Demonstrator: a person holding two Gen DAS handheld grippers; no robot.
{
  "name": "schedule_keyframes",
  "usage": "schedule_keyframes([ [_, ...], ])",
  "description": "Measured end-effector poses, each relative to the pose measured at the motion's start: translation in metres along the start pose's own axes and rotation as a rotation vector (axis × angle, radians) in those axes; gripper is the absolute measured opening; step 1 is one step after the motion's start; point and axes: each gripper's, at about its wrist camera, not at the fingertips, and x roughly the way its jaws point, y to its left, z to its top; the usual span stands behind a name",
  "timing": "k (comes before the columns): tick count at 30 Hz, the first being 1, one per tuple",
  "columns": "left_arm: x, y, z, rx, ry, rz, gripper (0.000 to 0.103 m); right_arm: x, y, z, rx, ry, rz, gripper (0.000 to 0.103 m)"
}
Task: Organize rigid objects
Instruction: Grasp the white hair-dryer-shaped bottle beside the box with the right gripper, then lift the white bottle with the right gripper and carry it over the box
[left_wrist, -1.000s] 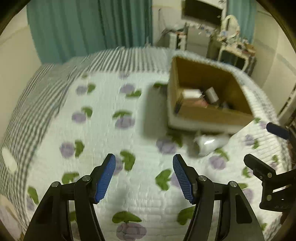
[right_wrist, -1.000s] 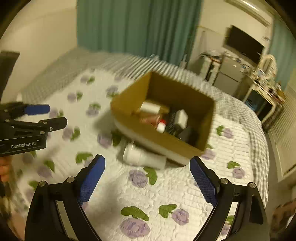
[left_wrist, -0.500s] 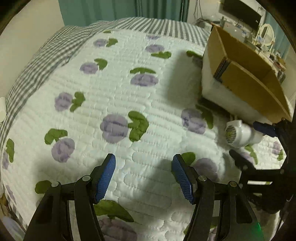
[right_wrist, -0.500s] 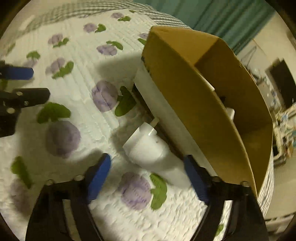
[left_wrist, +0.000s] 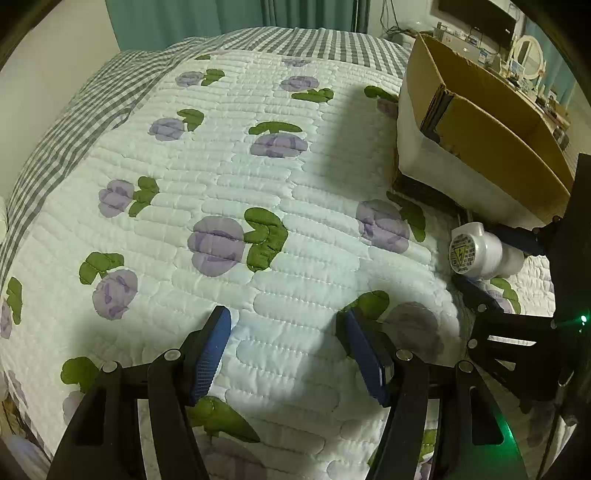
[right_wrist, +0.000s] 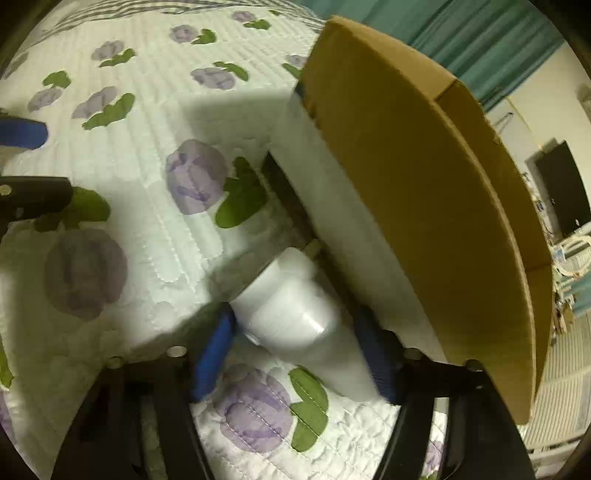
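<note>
Quilt (left_wrist: 303, 221) of white cloth with purple flowers bears a white plastic cylindrical adapter (right_wrist: 291, 314) lying beside the brown cardboard box (right_wrist: 424, 206), prongs toward the box. Right gripper (right_wrist: 295, 347) jaws, just closing, straddle it; contact unclear. Left gripper (left_wrist: 284, 347) spread, empty.

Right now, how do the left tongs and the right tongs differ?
The left tongs hang over bare quilt with nothing between the pads; the right tongs straddle the white adapter beside the cardboard box. The left jaws stand steady and open; the right jaws have just been closing, the left pad at the adapter, the other side blurred. Both have blue pads and point steeply down.
</note>
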Motion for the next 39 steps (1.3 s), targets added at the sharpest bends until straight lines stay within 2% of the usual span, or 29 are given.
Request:
schedule_keyframes([
  [3, -0.003, 0.0, -0.001, 0.002, -0.011, 0.001, 0.067, -0.012, 0.003, 0.002, -0.002, -0.013, 0.001, 0.055],
  [12, -0.037, 0.0, -0.003, 0.01, -0.087, -0.023, 0.067, -0.078, -0.002, 0.001, 0.15, -0.083, 0.037, 0.053],
  [16, -0.066, 0.001, -0.002, 0.039, -0.151, -0.052, 0.067, -0.121, -0.016, -0.005, 0.269, -0.153, 0.03, 0.053],
  [24, -0.124, -0.002, 0.014, 0.086, -0.251, -0.11, 0.067, -0.194, -0.042, -0.013, 0.383, -0.243, -0.042, 0.053],
  [28, -0.153, -0.016, 0.031, 0.168, -0.32, -0.179, 0.067, -0.222, -0.069, -0.011, 0.47, -0.282, -0.066, 0.053],
  [33, -0.179, -0.036, 0.072, 0.238, -0.401, -0.259, 0.067, -0.241, -0.107, 0.0, 0.58, -0.311, -0.069, 0.053],
  [39, -0.17, -0.06, 0.125, 0.289, -0.434, -0.277, 0.067, -0.23, -0.149, 0.017, 0.669, -0.32, -0.031, 0.053],
])
